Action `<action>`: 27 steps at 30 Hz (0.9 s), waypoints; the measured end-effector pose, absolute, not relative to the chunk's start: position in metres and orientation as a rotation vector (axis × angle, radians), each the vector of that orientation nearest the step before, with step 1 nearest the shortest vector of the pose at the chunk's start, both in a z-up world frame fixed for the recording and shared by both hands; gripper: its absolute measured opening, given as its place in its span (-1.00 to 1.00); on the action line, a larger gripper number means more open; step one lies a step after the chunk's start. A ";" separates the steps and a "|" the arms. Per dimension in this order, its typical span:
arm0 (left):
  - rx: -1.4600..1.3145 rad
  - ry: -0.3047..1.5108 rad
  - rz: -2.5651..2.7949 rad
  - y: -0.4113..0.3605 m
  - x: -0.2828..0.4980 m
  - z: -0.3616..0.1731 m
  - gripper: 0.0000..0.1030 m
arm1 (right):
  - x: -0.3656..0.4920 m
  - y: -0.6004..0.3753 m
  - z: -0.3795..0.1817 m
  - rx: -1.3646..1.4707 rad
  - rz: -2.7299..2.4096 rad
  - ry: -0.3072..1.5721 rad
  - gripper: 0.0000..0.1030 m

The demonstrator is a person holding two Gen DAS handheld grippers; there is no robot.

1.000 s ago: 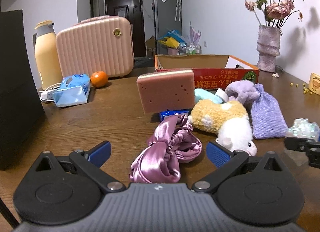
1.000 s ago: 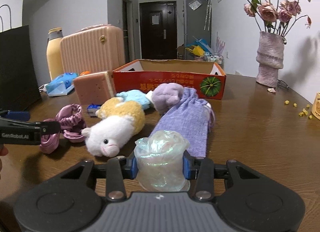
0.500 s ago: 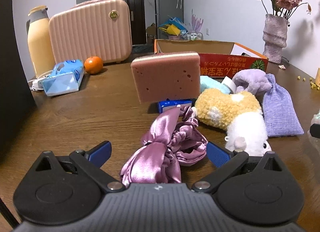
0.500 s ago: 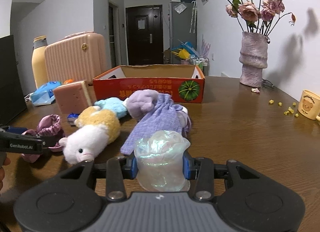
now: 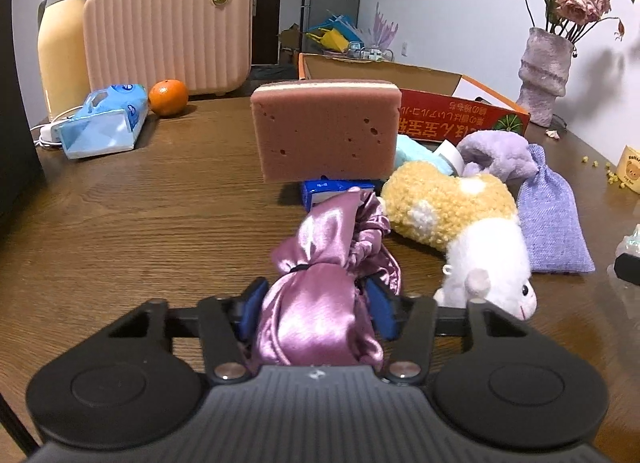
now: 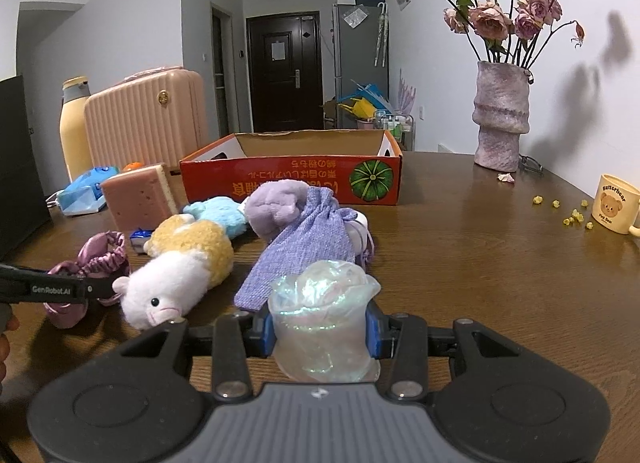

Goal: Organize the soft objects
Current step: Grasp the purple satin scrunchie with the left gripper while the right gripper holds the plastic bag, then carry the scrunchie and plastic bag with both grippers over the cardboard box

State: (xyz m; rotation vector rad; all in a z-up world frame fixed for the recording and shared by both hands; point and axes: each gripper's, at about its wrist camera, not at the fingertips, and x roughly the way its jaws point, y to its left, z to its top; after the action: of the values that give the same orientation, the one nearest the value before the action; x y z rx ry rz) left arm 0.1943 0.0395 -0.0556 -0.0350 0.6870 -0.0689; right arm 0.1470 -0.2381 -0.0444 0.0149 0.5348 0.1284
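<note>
My left gripper (image 5: 316, 305) is closing on a shiny pink satin scrunchie (image 5: 324, 283); both blue pads press its sides. The scrunchie (image 6: 86, 263) lies on the wooden table (image 5: 140, 223), seen at the left of the right wrist view with the left gripper (image 6: 60, 289) over it. My right gripper (image 6: 320, 329) is shut on an iridescent crumpled pouch (image 6: 322, 315). A yellow-and-white plush animal (image 5: 460, 231), a lilac drawstring bag (image 5: 554, 215), a lilac plush (image 5: 496, 153), a light blue plush (image 6: 218, 213) and a pink sponge block (image 5: 326, 131) lie in front of an open red cardboard box (image 6: 292, 179).
A pink ribbed case (image 5: 168, 27), a yellow flask (image 5: 62, 47), a blue tissue pack (image 5: 104, 121) and an orange (image 5: 168, 97) stand at the back left. A vase of dried roses (image 6: 500, 115) and a bear mug (image 6: 616, 203) are at the right. A small blue pack (image 5: 336, 189) lies under the sponge.
The left gripper moved forward and down over the scrunchie and its wide-open jaws closed onto it. The right gripper kept its hold on the pouch and barely moved.
</note>
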 end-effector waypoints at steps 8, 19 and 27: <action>-0.048 0.671 -0.046 0.040 0.188 -0.053 -0.18 | 0.145 -0.240 -0.042 0.018 0.127 0.529 -0.21; -0.069 0.619 -0.053 0.036 0.172 -0.037 -0.23 | 0.147 -0.246 -0.030 0.013 0.127 0.505 -0.21; -0.060 0.564 -0.075 0.025 0.170 -0.015 -0.29 | 0.157 -0.254 -0.021 0.017 0.125 0.492 -0.21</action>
State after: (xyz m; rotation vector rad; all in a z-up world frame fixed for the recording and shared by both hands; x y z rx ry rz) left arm 0.1700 0.0255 -0.0153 -0.0603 0.5641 -0.0750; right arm 0.1568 -0.2536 -0.0210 0.0172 0.4915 0.1250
